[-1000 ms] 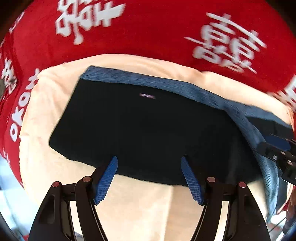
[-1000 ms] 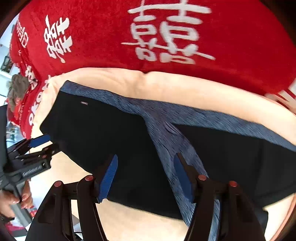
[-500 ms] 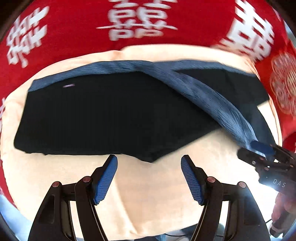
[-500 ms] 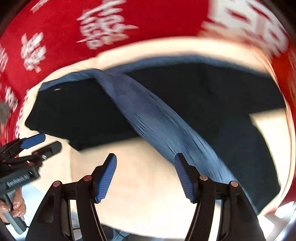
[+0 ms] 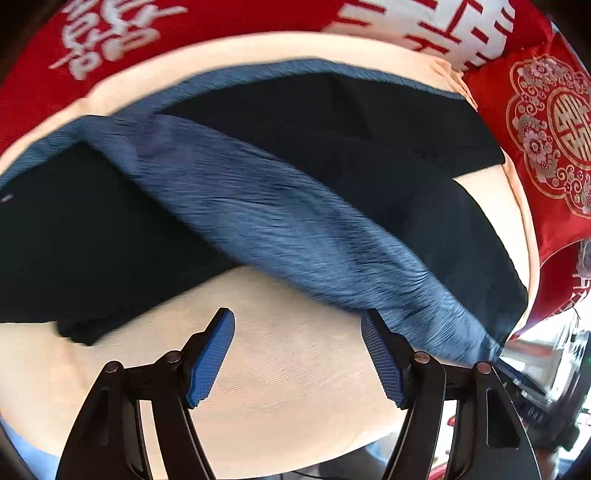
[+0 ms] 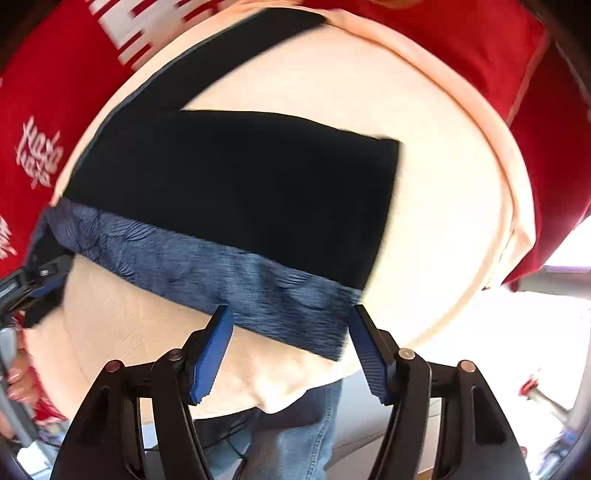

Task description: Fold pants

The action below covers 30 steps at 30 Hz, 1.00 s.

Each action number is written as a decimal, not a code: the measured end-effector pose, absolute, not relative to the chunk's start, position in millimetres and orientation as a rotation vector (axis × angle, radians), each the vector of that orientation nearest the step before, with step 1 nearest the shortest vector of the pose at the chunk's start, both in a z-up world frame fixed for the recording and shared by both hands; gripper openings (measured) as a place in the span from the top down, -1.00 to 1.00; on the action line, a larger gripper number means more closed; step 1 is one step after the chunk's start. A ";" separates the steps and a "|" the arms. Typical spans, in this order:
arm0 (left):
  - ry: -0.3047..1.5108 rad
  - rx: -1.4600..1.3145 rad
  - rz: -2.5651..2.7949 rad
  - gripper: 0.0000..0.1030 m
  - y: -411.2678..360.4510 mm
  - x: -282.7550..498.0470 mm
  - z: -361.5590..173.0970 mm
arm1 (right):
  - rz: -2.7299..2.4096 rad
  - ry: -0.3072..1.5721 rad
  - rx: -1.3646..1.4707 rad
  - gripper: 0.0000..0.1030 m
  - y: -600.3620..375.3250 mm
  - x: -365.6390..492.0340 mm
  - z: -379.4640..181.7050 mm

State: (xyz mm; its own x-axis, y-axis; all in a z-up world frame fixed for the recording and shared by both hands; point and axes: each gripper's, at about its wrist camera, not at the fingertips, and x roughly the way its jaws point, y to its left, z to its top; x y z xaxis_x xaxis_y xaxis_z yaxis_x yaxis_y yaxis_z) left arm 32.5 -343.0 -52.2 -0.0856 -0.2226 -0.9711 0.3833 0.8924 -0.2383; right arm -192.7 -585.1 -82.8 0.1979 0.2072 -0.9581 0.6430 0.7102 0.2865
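Pants (image 5: 303, 221), black with a blue-grey heathered waistband (image 6: 229, 269), lie on a cream cover (image 5: 288, 376) spread over a red cloth (image 5: 207, 18) printed with white characters. In the left wrist view the waistband runs diagonally across the black fabric, which suggests that 1 part of the garment is doubled over another; the exact layering cannot be resolved because of motion blur. The left gripper (image 5: 297, 354) hovers above bare cream cover with its jaws spread apart and nothing between them. The right gripper (image 6: 290, 349) is likewise spread wide and empty, positioned just short of the waistband edge, with the near corner of the band close to its right finger (image 6: 369, 354). This alignment places the band between the 2 fingers for a probable pinch. The fold appears to be partly complete; the next grasp probably targets the waistband edge.
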 end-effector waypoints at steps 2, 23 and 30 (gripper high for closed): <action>1.591 0.123 -0.519 -0.40 -354.6 30.6 -59.6 | -0.286 1.363 0.858 -0.34 -593.9 -201.1 -95.3; 1.485 -0.051 -0.597 0.23 -410.7 67.9 -19.4 | -0.052 1.097 0.870 0.72 -664.0 -141.0 0.5; 1.293 -0.056 -0.507 -0.16 -431.6 138.5 30.4 | 0.010 1.072 0.643 0.72 -728.9 0.3 33.1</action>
